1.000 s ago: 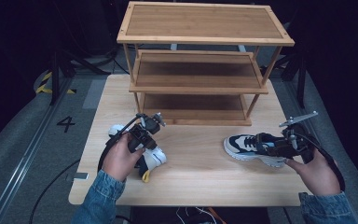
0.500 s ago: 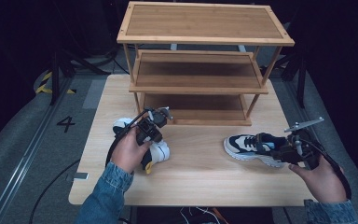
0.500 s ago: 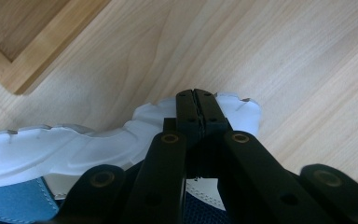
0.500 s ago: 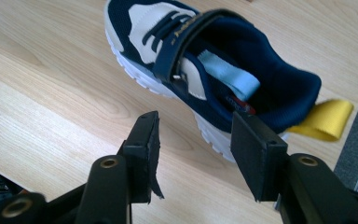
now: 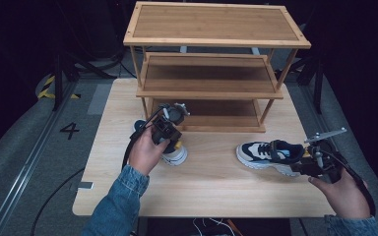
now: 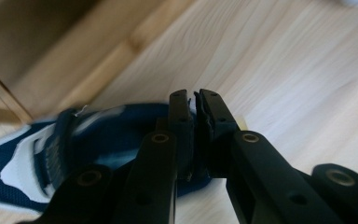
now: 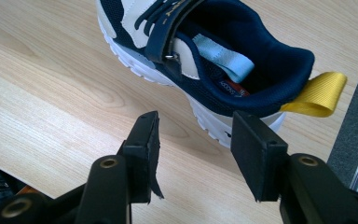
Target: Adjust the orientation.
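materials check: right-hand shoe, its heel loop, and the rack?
Right shoe: navy upper looks like knit mesh by its fine weave, with smooth white panels, probably synthetic leather; the white sole looks like foam or rubber. Yellow heel loop: woven webbing, visible ribbing. Rack: looks like bamboo or light wood, with visible grain and a matte to satin finish.

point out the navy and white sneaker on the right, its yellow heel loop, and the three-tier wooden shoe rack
navy and white sneaker [image 5: 266, 155], high view, on its white side panel
yellow heel loop [image 7: 318, 95], right gripper view, on the middle of the folded strap
three-tier wooden shoe rack [image 5: 216, 22], high view, on its top shelf board
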Demonstrator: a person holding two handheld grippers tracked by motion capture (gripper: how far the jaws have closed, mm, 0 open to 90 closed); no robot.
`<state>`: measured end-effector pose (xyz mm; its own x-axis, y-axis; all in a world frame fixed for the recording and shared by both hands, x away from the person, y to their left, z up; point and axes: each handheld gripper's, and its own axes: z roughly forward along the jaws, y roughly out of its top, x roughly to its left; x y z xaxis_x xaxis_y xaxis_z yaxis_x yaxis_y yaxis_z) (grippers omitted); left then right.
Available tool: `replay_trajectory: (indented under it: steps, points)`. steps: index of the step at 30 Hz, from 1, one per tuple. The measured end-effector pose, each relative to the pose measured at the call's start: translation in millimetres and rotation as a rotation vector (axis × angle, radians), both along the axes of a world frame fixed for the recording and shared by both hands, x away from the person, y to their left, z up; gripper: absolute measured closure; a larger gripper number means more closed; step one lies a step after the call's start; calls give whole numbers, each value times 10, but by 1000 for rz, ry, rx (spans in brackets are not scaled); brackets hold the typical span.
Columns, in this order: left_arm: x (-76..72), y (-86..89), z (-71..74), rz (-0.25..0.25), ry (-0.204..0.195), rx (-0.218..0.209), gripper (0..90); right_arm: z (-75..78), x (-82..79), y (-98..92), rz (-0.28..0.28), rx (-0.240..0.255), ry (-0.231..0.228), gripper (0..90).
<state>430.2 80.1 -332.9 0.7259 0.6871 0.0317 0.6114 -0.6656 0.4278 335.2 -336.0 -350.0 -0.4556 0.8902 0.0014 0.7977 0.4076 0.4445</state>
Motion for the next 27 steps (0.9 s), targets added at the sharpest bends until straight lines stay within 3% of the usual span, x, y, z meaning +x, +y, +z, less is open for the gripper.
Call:
replay_trajectory:
  steps: [2,5,9,14,22,27]
  points:
    - [-101,6,124,-11,-27,-25,825,0,4,16,6,-3,0,522]
    - [-204,22,221,-16,-13,-24,782,4,9,36,15,-1,-3,521]
    - [-257,28,225,-10,16,6,706,15,24,62,23,-4,-9,518]
    - [-293,-19,144,-34,74,35,618,8,74,114,41,-4,-6,513]
    - [-269,-144,-31,8,81,118,530,-5,97,169,56,-5,-1,510]
    - [-257,-254,-114,-17,79,151,554,-11,88,171,63,-7,0,506]
